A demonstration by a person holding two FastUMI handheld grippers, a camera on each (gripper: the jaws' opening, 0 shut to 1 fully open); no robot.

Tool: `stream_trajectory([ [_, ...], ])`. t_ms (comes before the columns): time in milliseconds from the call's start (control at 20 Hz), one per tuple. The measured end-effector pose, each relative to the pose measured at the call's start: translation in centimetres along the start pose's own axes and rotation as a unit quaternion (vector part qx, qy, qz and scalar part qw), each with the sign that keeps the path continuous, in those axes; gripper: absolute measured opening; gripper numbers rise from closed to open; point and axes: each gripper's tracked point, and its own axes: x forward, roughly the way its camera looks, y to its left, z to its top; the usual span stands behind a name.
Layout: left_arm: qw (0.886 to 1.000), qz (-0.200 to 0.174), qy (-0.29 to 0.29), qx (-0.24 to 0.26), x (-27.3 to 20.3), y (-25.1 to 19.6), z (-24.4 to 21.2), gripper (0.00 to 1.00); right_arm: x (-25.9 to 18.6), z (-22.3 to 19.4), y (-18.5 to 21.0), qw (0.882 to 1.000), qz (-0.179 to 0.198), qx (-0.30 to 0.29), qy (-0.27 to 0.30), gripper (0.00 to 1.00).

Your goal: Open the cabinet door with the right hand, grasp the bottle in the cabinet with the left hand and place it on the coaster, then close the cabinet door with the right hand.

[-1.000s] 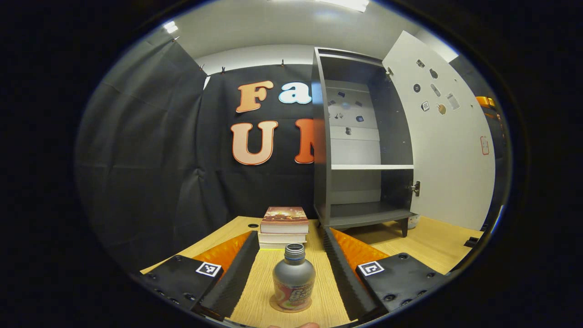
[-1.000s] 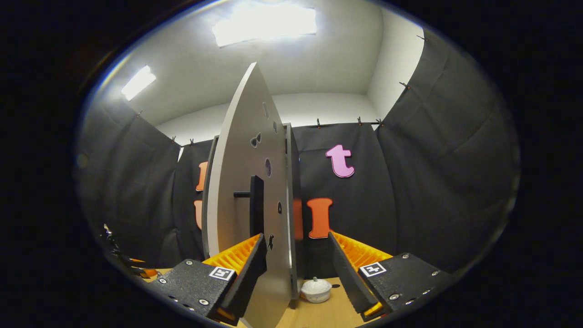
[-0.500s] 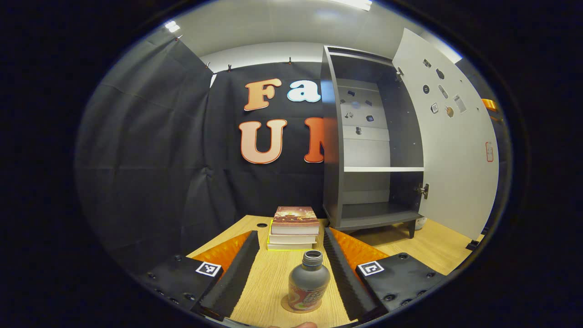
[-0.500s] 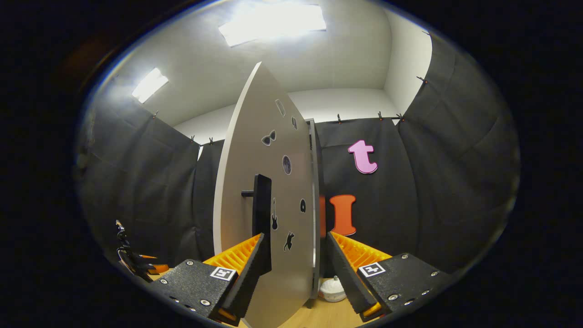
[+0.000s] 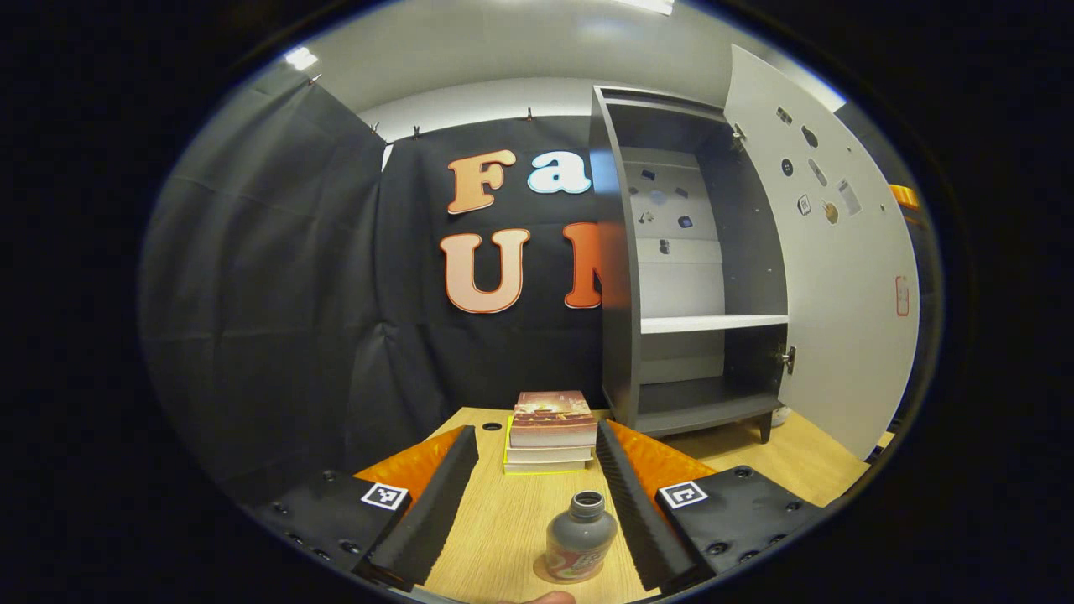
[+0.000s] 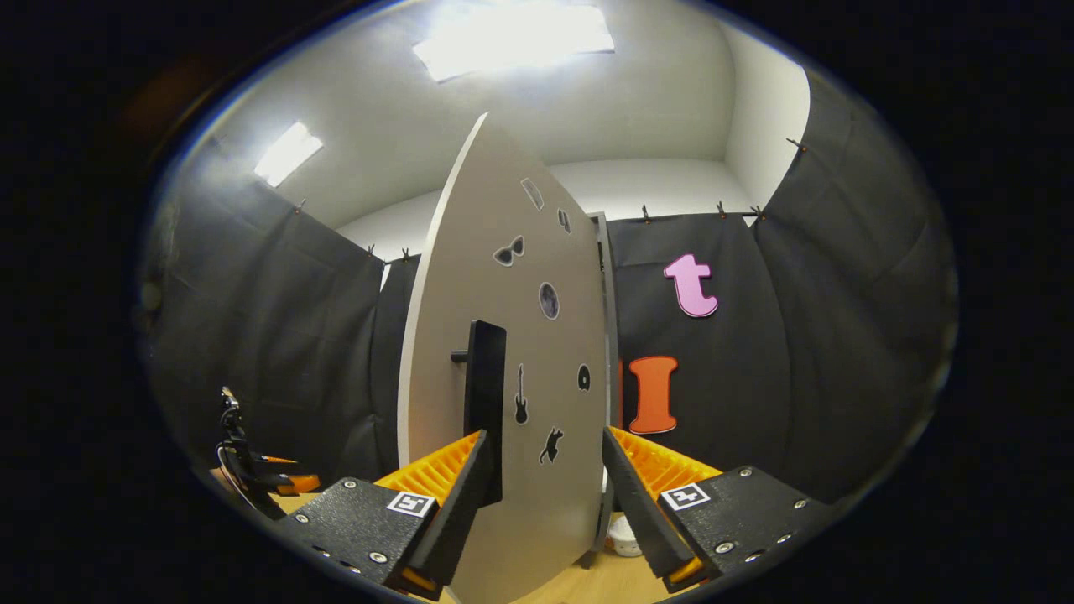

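Both grippers shifted: left gripper (image 5: 537,495) farther from bottle (image 5: 580,538), door (image 6: 512,377) swinging.

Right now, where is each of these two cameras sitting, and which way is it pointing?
Left gripper view: rides the left gripper, low over the table, facing the bottle on its coaster, the books and the open cabinet; its two open fingers and a fingertip show at the bottom.
Right gripper view: rides the right gripper, facing the cabinet door with its black handle; its open fingers show.
Shared: the door, and the other gripper's orange far off.
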Motion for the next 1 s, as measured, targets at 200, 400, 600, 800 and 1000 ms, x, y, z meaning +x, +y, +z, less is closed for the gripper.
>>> stream_trajectory([
  [200, 0.999, 0.032, 0.003, 0.015, 0.1, 1.9, 1.1, 0.93, 0.5, 0.0, 0.7, 1.0, 0.017, -0.009, -0.002, 0.83],
  [400, 0.998, 0.053, -0.009, 0.018, 0.1, 3.4, 2.6, 0.9, 1.1, -0.4, 2.0, 0.999, 0.043, 0.001, 0.002, 0.83],
  [600, 0.998, 0.057, -0.013, -0.012, 0.5, 5.1, 3.5, 0.9, 1.4, -0.7, 3.3, 0.998, 0.064, 0.015, 0.013, 0.83],
  [800, 0.997, 0.073, -0.022, 0.0, 0.8, 6.2, 4.4, 0.93, 2.5, -0.9, 4.6, 0.996, 0.088, 0.024, 0.018, 0.84],
  [1000, 0.997, 0.071, -0.043, 0.008, 0.7, 6.4, 5.7, 0.93, 3.0, -1.0, 6.2, 0.994, 0.111, 0.008, 0.019, 0.85],
])
